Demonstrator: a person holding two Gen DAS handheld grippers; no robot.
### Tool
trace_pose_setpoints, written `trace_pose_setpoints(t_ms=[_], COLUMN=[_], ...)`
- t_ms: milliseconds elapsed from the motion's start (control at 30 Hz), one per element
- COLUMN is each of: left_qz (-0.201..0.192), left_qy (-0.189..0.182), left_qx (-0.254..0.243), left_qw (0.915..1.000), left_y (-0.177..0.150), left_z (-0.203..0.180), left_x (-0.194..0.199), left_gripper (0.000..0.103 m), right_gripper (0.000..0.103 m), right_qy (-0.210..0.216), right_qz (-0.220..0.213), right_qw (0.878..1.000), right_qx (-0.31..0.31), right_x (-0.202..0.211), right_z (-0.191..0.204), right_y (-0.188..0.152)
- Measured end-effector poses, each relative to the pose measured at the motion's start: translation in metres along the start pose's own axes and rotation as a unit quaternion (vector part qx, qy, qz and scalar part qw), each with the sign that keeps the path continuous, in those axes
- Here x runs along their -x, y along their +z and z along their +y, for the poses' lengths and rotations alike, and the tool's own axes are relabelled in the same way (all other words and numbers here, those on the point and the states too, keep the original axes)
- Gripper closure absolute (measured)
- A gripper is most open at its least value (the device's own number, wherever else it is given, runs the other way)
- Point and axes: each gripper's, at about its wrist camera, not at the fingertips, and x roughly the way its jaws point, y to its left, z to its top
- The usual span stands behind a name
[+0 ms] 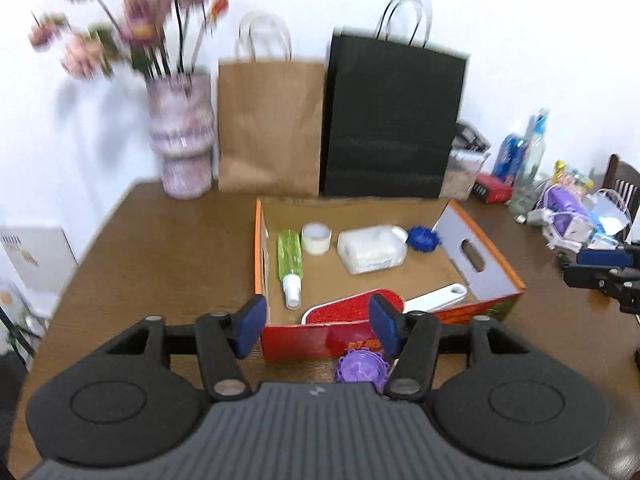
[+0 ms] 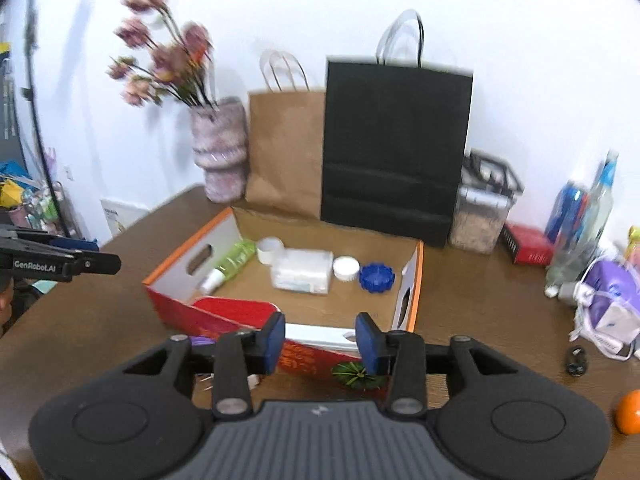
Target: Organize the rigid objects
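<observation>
An open orange-rimmed cardboard box (image 1: 484,256) (image 2: 188,268) sits mid-table. Inside lie a green spray bottle (image 1: 290,258) (image 2: 234,260), a white tape roll (image 1: 316,238) (image 2: 270,250), a white plastic jug (image 1: 372,250) (image 2: 304,270), a blue round lid (image 1: 424,239) (image 2: 377,277), and a red brush with a white handle (image 1: 352,306) (image 2: 236,308). A purple round piece (image 1: 362,366) lies on the table before the box, below my open, empty left gripper (image 1: 318,326). My right gripper (image 2: 320,342) is open and empty above the box's near wall.
A flower vase (image 1: 182,136), a brown bag (image 1: 270,124) and a black bag (image 1: 394,120) stand behind the box. Bottles (image 2: 580,224), a clear container (image 2: 482,212) and purple packets (image 2: 612,300) crowd the right side. An orange (image 2: 630,412) lies near right.
</observation>
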Motion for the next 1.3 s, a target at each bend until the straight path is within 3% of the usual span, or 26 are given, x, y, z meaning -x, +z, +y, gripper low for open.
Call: trace_pose_setpoints(t_ms=[167, 333, 667, 833, 1033, 1300], left_qz=[-0.071, -0.101, -0.162, -0.166, -0.153, -0.106], left_qy=[0.014, -0.002, -0.01, -0.026, -0.021, -0.013], left_qx=[-0.039, -0.033, -0.019, 0.003, 0.018, 0.023], left_qw=[0.9966, 0.9943, 0.9865, 0.9857, 0.9879, 0.994], left_y=[-0.04, -0.075, -0.144, -0.185, -0.221, -0.228], left_z=[-0.02, -0.03, -0.041, -0.039, -0.041, -0.037], left_x=[0.064, 0.111, 0.188, 0.212, 0.223, 0.188], left_gripper=[0.034, 0.03, 0.02, 0.02, 0.018, 0.018], right_gripper=[0.051, 0.049, 0.035, 0.032, 0.028, 0.027], right_qy=[-0.014, -0.022, -0.036, -0.063, -0.066, -0.06], right_qz=[-0.04, -0.09, -0.161, -0.169, -0.147, -0.1], right_qw=[0.999, 0.995, 0.986, 0.984, 0.987, 0.993], right_qx=[0.034, 0.039, 0.012, 0.001, -0.011, -0.021], right_x=[0.054, 0.1, 0.175, 0.193, 0.199, 0.163], right_z=[0.032, 0.059, 0.097, 0.114, 0.127, 0.119], right_y=[-0.034, -0.065, -0.126, -0.169, -0.209, -0.215])
